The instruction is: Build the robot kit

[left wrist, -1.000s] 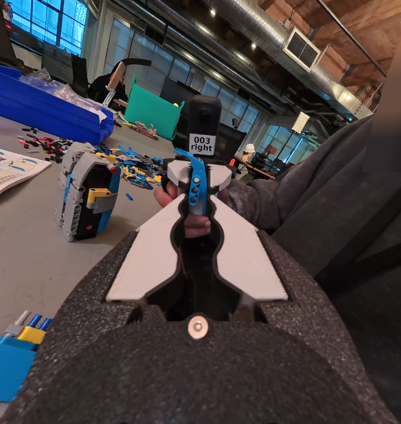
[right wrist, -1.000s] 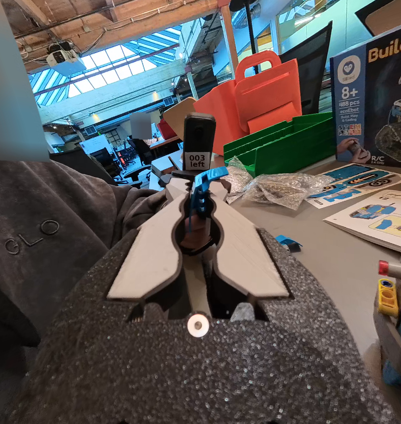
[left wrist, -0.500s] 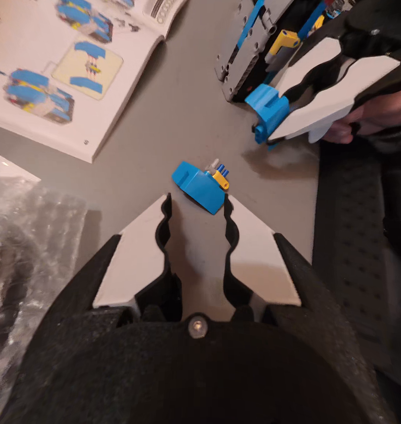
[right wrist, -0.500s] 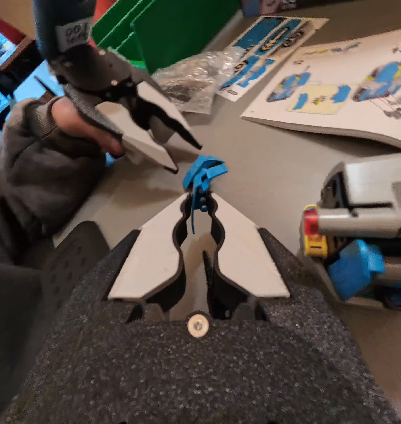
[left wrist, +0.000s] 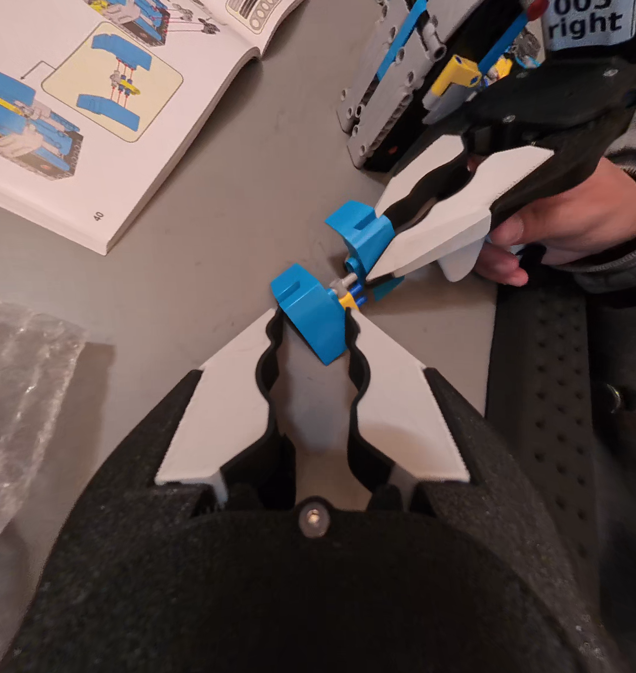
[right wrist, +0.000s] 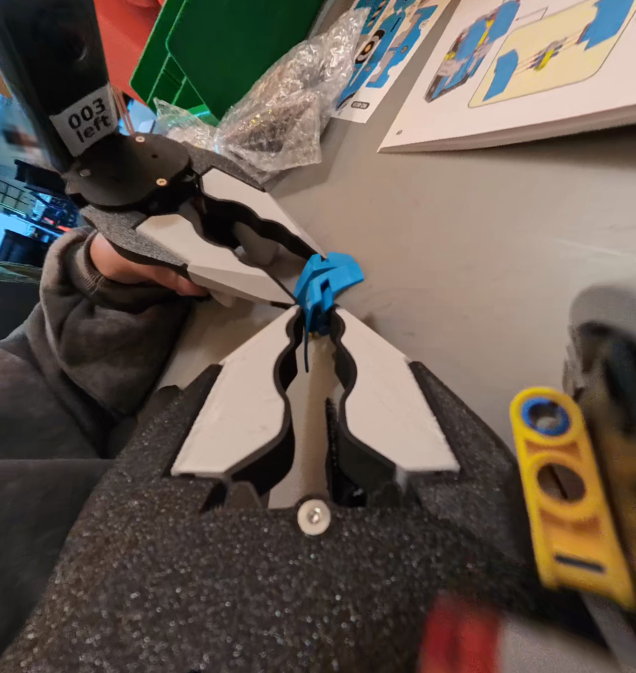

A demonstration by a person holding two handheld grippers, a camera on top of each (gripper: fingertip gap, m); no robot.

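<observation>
blue plastic sits in both tools. my left tool point(left wrist: 313, 312) is closed partway on a curved blue panel point(left wrist: 305, 317), pinching its sides at the very tips just above the grey worktop point(left wrist: 236, 182). a yellow connector point(left wrist: 347, 300) with blue and grey pins sticks out of that panel's far right end. my right tool point(left wrist: 373, 247) comes in from the right, nearly closed on a second blue panel point(left wrist: 360, 229) held edge-on. the 2 panels are just beside each other, with the grey pin tip at a hole in the second panel. i cannot tell whether it has gone in. the blue pins look clear of it.

far right stands a grey and black model point(left wrist: 382, 102), and an open instruction booklet point(left wrist: 90, 109) lies far left. in the right wrist view a green bin point(right wrist: 229, 47) stands at the far side, its inside hidden from me. a crumpled clear plastic bag point(right wrist: 280, 120) lies in front of it, contents unclear.
</observation>
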